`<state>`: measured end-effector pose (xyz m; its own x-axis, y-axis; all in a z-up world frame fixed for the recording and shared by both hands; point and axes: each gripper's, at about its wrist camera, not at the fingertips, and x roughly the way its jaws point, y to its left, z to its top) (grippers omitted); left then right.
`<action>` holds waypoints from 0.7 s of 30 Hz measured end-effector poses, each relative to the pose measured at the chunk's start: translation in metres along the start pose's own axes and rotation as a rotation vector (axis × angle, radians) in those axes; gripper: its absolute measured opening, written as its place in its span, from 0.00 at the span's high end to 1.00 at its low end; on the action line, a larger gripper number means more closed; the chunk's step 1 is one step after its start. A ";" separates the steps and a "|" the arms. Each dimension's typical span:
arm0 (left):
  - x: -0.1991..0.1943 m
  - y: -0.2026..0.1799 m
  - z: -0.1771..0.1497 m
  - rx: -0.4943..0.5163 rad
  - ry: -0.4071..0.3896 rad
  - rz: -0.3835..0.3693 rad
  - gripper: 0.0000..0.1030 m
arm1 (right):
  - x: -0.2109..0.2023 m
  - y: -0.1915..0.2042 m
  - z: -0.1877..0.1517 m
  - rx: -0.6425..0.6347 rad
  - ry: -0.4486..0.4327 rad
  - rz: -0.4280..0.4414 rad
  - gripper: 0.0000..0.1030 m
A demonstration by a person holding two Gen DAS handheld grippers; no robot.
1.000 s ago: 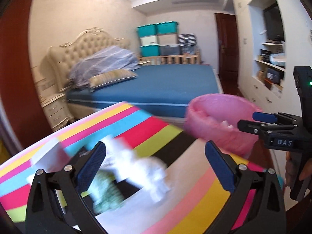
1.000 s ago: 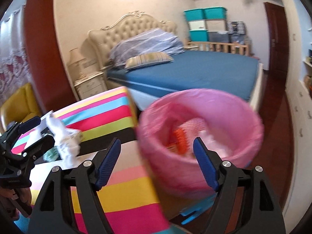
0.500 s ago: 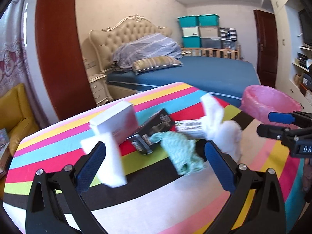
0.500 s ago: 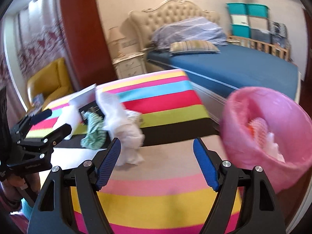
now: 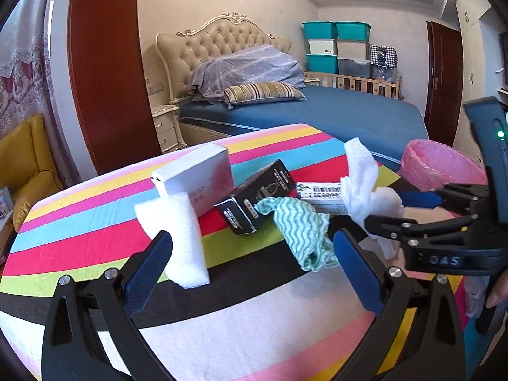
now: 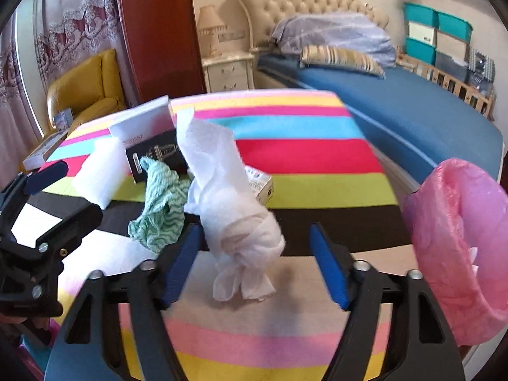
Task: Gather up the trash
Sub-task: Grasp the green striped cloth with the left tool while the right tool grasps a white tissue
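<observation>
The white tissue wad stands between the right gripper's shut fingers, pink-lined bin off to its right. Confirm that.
Not quite: the right gripper is open, its fingers spread on either side of the white tissue wad, as the right wrist view shows. The pink-lined bin is indeed off to its right.

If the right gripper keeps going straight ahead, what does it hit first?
Most likely the white tissue wad, which sits between the open right gripper's fingers, nearer its left one. How close it is remains unclear.

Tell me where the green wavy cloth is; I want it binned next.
The green wavy cloth lies on the striped table, between the black box and the white tissue wad, just ahead of the left tongs.
</observation>
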<state>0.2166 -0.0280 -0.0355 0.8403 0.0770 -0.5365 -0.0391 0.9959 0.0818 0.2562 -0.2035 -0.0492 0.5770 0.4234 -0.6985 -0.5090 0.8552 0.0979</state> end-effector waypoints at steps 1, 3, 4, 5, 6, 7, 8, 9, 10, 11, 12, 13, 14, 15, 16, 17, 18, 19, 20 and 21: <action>0.002 -0.002 0.001 0.000 0.005 -0.003 0.05 | -0.001 -0.002 0.000 0.009 -0.004 0.017 0.57; 0.003 -0.004 0.002 0.001 0.013 -0.015 0.05 | -0.007 -0.005 0.000 0.013 -0.028 0.017 0.63; 0.005 -0.005 0.002 -0.001 0.021 -0.026 0.05 | -0.013 -0.007 -0.001 0.017 -0.051 0.016 0.64; 0.007 -0.007 0.003 -0.005 0.028 -0.035 0.05 | -0.018 -0.010 -0.003 0.023 -0.067 0.009 0.65; 0.010 -0.009 0.004 -0.012 0.039 -0.052 0.05 | -0.022 -0.013 -0.004 0.032 -0.078 0.004 0.65; 0.013 -0.011 0.006 -0.017 0.048 -0.069 0.05 | -0.027 -0.018 -0.007 0.050 -0.090 -0.003 0.65; 0.015 -0.014 0.007 -0.017 0.052 -0.079 0.05 | -0.031 -0.023 -0.010 0.071 -0.098 -0.008 0.65; 0.019 -0.019 0.009 -0.007 0.060 -0.085 0.05 | -0.035 -0.028 -0.014 0.094 -0.104 -0.016 0.65; 0.022 -0.022 0.011 0.002 0.063 -0.086 0.09 | -0.037 -0.031 -0.016 0.107 -0.107 -0.021 0.65; 0.026 -0.026 0.013 0.013 0.069 -0.092 0.17 | -0.040 -0.034 -0.020 0.119 -0.107 -0.026 0.65; 0.031 -0.031 0.014 0.028 0.083 -0.099 0.21 | -0.042 -0.036 -0.023 0.126 -0.103 -0.029 0.65; 0.037 -0.036 0.015 0.038 0.101 -0.098 0.25 | -0.043 -0.036 -0.024 0.129 -0.102 -0.032 0.65; 0.042 -0.038 0.016 0.041 0.118 -0.099 0.26 | -0.046 -0.036 -0.025 0.133 -0.106 -0.038 0.65; 0.049 -0.041 0.016 0.041 0.149 -0.105 0.28 | -0.048 -0.036 -0.026 0.131 -0.112 -0.045 0.65; 0.053 -0.043 0.016 0.042 0.167 -0.104 0.28 | -0.050 -0.035 -0.027 0.125 -0.120 -0.058 0.65; 0.058 -0.045 0.016 0.047 0.187 -0.101 0.28 | -0.050 -0.034 -0.028 0.122 -0.125 -0.064 0.65; 0.063 -0.046 0.016 0.051 0.211 -0.097 0.29 | -0.050 -0.033 -0.028 0.118 -0.129 -0.071 0.65; 0.067 -0.046 0.015 0.051 0.230 -0.095 0.32 | -0.050 -0.032 -0.027 0.118 -0.131 -0.072 0.65; 0.070 -0.046 0.014 0.050 0.246 -0.096 0.35 | -0.050 -0.032 -0.027 0.119 -0.134 -0.072 0.65; 0.073 -0.046 0.013 0.049 0.259 -0.098 0.37 | -0.050 -0.033 -0.028 0.123 -0.136 -0.071 0.65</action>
<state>0.2873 -0.0688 -0.0672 0.6722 -0.0032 -0.7404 0.0670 0.9961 0.0565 0.2262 -0.2611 -0.0371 0.6936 0.3901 -0.6056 -0.3872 0.9108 0.1434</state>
